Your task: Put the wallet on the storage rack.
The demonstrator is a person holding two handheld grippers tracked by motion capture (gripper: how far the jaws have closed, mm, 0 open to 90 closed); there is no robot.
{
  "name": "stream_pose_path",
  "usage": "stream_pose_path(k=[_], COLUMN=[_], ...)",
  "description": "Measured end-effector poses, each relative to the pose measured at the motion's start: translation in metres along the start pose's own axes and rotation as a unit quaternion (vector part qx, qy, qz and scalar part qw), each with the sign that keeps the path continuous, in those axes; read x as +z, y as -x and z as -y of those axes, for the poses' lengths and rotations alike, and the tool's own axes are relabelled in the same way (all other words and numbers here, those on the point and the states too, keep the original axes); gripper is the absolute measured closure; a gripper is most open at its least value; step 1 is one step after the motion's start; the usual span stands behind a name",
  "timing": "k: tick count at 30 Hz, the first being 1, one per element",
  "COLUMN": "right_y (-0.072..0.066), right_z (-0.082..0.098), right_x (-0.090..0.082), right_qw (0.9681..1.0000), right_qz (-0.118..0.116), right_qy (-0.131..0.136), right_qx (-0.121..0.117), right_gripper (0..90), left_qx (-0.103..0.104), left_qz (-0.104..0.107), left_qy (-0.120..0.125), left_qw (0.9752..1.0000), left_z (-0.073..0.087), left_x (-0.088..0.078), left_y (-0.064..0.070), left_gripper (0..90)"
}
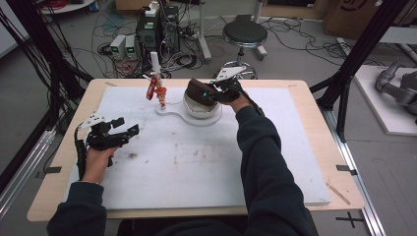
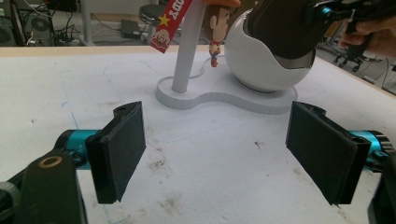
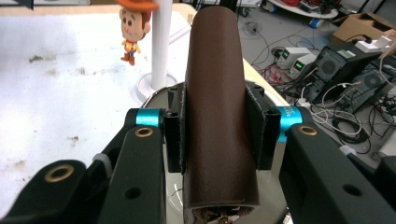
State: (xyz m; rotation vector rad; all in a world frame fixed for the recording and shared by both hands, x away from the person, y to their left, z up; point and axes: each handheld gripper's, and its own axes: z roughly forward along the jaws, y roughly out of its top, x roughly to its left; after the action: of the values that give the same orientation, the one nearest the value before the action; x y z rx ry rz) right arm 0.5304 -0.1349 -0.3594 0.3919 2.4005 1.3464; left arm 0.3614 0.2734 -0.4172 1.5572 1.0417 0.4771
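Note:
My right gripper (image 1: 215,91) is shut on a brown leather case (image 1: 198,90) and holds it over a white rounded bowl (image 1: 200,109) at the back of the board. In the right gripper view, the case (image 3: 219,93) stands upright between the two pads (image 3: 174,123), with the bowl's rim just below. The bowl belongs to a white stand (image 2: 224,99) whose post (image 2: 187,46) carries a red tag (image 2: 169,23) and a small cowboy figure (image 2: 215,48). My left gripper (image 1: 118,132) rests open on the board's left side. Nothing is between its pads (image 2: 122,149).
A white foam board (image 1: 196,162) covers the wooden table (image 1: 64,162). Beyond the table's far edge are a black stool (image 1: 244,34), computer boxes (image 1: 157,27) and loose cables. A black frame leg (image 1: 351,64) stands at the right.

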Motion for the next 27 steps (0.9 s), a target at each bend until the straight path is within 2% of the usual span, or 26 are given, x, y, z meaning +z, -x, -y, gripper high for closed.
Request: stream_pose_path(k=[7, 11, 15, 18, 20, 22, 24, 25, 26, 27], right_y=[-0.003, -0.002, 0.002, 0.004, 0.006, 0.008, 0.007, 0.005, 0.005, 0.007], right_z=[0.007, 0.009, 0.006, 0.004, 0.006, 0.010, 0.017, 0.024, 0.030, 0.034], right_x=[0.013, 0.015, 0.005, -0.008, -0.019, -0.028, -0.038, -0.046, -0.052, -0.058], right_qw=[0.9990, 0.9984, 0.9992, 0.9992, 0.9989, 0.9976, 0.9969, 0.9959, 0.9942, 0.9909], right_qz=[-0.003, 0.010, 0.022, 0.028, 0.030, 0.025, 0.030, 0.036, 0.034, 0.028], right_qy=[-0.039, -0.055, -0.031, -0.021, -0.019, -0.029, -0.025, -0.014, -0.014, -0.025], right_qx=[-0.023, -0.011, 0.009, 0.017, 0.030, 0.057, 0.069, 0.082, 0.101, 0.129], right_gripper=[64.5, 61.7, 54.1, 54.1, 51.4, 46.9, 45.0, 42.8, 38.1, 34.1], left_qx=[-0.003, -0.003, -0.005, -0.005, -0.005, -0.003, -0.004, -0.005, -0.007, -0.008], left_qz=[0.001, 0.003, 0.003, 0.004, 0.003, 0.004, 0.002, 0.001, -0.001, -0.003], left_qy=[-0.002, -0.001, 0.000, -0.001, 0.000, 0.001, 0.005, 0.007, 0.009, 0.010], left_qw=[1.0000, 1.0000, 1.0000, 1.0000, 1.0000, 1.0000, 1.0000, 1.0000, 0.9999, 0.9999], left_z=[0.001, 0.001, 0.001, 0.001, 0.001, 0.001, 0.001, 0.001, 0.000, 0.000], left_x=[0.000, 0.000, 0.000, 0.000, 0.001, 0.000, 0.000, 0.000, 0.000, 0.000], left_y=[0.000, 0.000, 0.000, -0.001, 0.000, 0.000, 0.000, 0.000, -0.001, -0.001], left_gripper=[19.8, 19.8, 19.8, 19.8, 19.8, 19.8, 19.7, 19.7, 19.3, 17.8])
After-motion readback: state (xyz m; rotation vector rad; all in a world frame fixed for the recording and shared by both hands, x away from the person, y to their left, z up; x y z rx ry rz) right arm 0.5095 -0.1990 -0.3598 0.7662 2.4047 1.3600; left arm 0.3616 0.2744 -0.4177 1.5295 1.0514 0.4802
